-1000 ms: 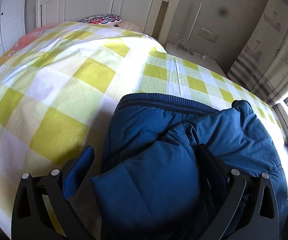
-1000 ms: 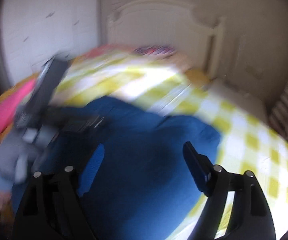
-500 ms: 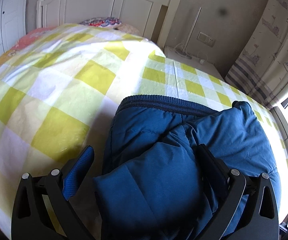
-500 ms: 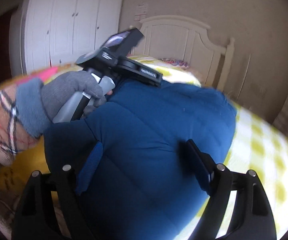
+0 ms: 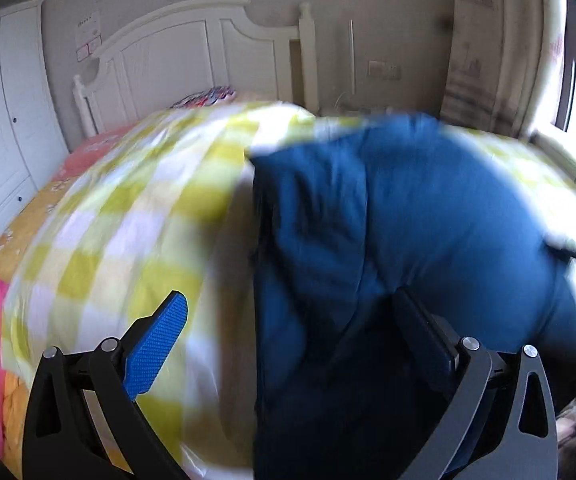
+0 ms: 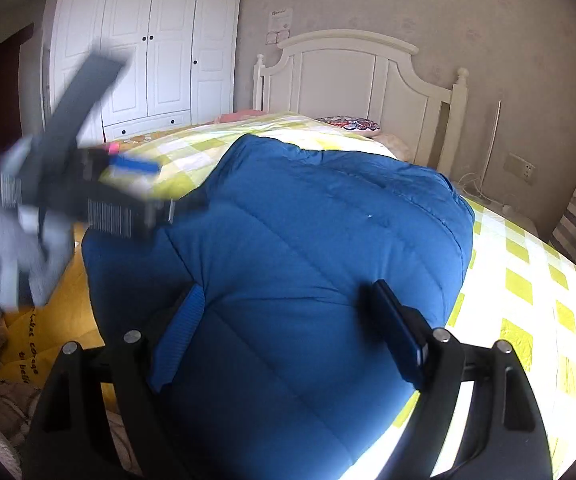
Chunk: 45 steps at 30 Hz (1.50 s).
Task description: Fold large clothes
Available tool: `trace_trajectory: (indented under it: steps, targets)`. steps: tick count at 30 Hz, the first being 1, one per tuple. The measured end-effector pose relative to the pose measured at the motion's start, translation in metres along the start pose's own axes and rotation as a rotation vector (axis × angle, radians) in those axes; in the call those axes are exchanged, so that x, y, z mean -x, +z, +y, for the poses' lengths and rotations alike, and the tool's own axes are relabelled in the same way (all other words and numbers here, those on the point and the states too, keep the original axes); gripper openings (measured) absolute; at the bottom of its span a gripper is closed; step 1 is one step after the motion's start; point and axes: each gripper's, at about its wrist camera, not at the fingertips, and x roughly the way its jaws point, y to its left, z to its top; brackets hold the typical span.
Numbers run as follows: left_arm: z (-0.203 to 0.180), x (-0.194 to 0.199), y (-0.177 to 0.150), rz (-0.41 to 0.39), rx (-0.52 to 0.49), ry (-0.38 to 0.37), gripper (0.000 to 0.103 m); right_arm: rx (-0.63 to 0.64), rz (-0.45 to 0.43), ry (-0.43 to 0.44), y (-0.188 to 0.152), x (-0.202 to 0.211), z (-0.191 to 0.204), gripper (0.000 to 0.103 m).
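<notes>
with both the right gripper (image 6: 284, 328) and left gripper (image 5: 288, 320) spread empty over the blue padded jacket (image 6: 307, 240), press the bundle flat before grasping an edge.

Blue quilted jacket (image 6: 311, 240) on yellow-and-white checked bedspread (image 6: 527, 280); white headboard (image 6: 347, 76), white wardrobe (image 6: 148, 48).

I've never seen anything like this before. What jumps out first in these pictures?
A big puffy blue jacket lies folded in a mound on a bed with a yellow-and-white checked cover, filling the middle of both views. Black fingers of the right gripper frame it wide open. At the left, the blurred left gripper hangs over the jacket's edge.
</notes>
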Motion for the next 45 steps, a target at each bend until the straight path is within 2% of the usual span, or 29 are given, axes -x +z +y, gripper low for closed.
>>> trace_trajectory:
  steps: [2, 5, 8, 10, 12, 13, 14, 19, 21, 24, 25, 28, 29, 31, 34, 35, 36, 38, 39, 40, 42, 45]
  targets:
    - [0.014, -0.004, -0.010, 0.015, 0.091, -0.050, 0.099, 0.021, 0.021, -0.006, 0.003, 0.002, 0.003, 0.084]
    - [0.017, -0.004, -0.009, 0.014, 0.067, -0.042, 0.099, 0.031, 0.061, -0.020, 0.013, 0.012, 0.004, 0.086]
    - [0.015, -0.003, -0.009, 0.010, 0.062, -0.029, 0.099, 0.026, -0.007, -0.037, 0.014, 0.034, 0.001, 0.086]
    - [0.018, -0.002, -0.013, 0.005, 0.086, -0.041, 0.099, 0.045, -0.006, 0.008, 0.008, 0.036, 0.003, 0.088]
    - [0.018, -0.002, -0.014, -0.002, 0.091, -0.042, 0.099, 0.083, 0.080, 0.039, -0.008, 0.021, 0.010, 0.100]
    - [0.019, -0.002, -0.014, -0.003, 0.090, -0.043, 0.099, 0.097, 0.095, 0.027, -0.016, 0.015, 0.012, 0.101]
    - [0.019, -0.001, -0.014, -0.004, 0.087, -0.042, 0.099, 0.112, 0.066, 0.004, -0.024, 0.015, 0.015, 0.101]
    - [0.022, -0.002, -0.015, -0.007, 0.094, -0.045, 0.099, 0.080, 0.119, 0.026, -0.014, 0.017, 0.009, 0.101]
    - [0.023, -0.001, -0.016, -0.008, 0.095, -0.047, 0.099, 0.031, 0.086, 0.041, -0.011, 0.024, 0.003, 0.101]
    - [0.024, -0.001, -0.017, -0.009, 0.105, -0.056, 0.099, -0.016, -0.012, 0.016, -0.010, 0.036, -0.004, 0.101]
    - [0.024, -0.001, -0.017, -0.011, 0.107, -0.057, 0.099, -0.030, -0.020, 0.014, -0.011, 0.035, -0.007, 0.101]
    - [0.026, -0.001, -0.017, -0.008, 0.114, -0.065, 0.099, -0.085, 0.080, 0.057, -0.021, 0.015, -0.013, 0.101]
    - [0.027, -0.001, -0.017, -0.003, 0.121, -0.075, 0.099, -0.119, 0.058, 0.074, -0.022, 0.018, -0.017, 0.101]
    - [0.035, -0.002, -0.015, 0.022, 0.147, -0.129, 0.099, -0.183, 0.056, 0.110, -0.018, 0.023, -0.029, 0.101]
    - [0.059, -0.018, -0.017, 0.117, 0.265, -0.303, 0.099, -0.350, 0.024, 0.129, -0.019, 0.029, -0.057, 0.101]
    - [0.070, -0.028, -0.019, 0.173, 0.328, -0.392, 0.099, -0.460, 0.041, 0.133, -0.025, 0.025, -0.073, 0.101]
    - [0.075, -0.035, -0.020, 0.207, 0.366, -0.443, 0.099, -0.518, 0.068, 0.140, -0.029, 0.017, -0.083, 0.101]
    - [0.084, -0.050, -0.021, 0.283, 0.435, -0.560, 0.099, -0.649, 0.125, 0.239, -0.037, -0.001, -0.101, 0.101]
    - [0.086, -0.053, -0.020, 0.288, 0.426, -0.578, 0.099, -0.688, 0.132, 0.303, -0.038, -0.010, -0.106, 0.101]
    - [0.086, -0.057, -0.017, 0.301, 0.409, -0.596, 0.099, -0.701, 0.140, 0.329, -0.038, -0.016, -0.109, 0.101]
    - [0.087, -0.064, -0.010, 0.336, 0.400, -0.615, 0.099, -0.714, 0.158, 0.354, -0.036, -0.033, -0.114, 0.101]
    - [0.083, -0.070, -0.003, 0.364, 0.386, -0.599, 0.099, -0.750, 0.164, 0.403, -0.039, -0.044, -0.121, 0.101]
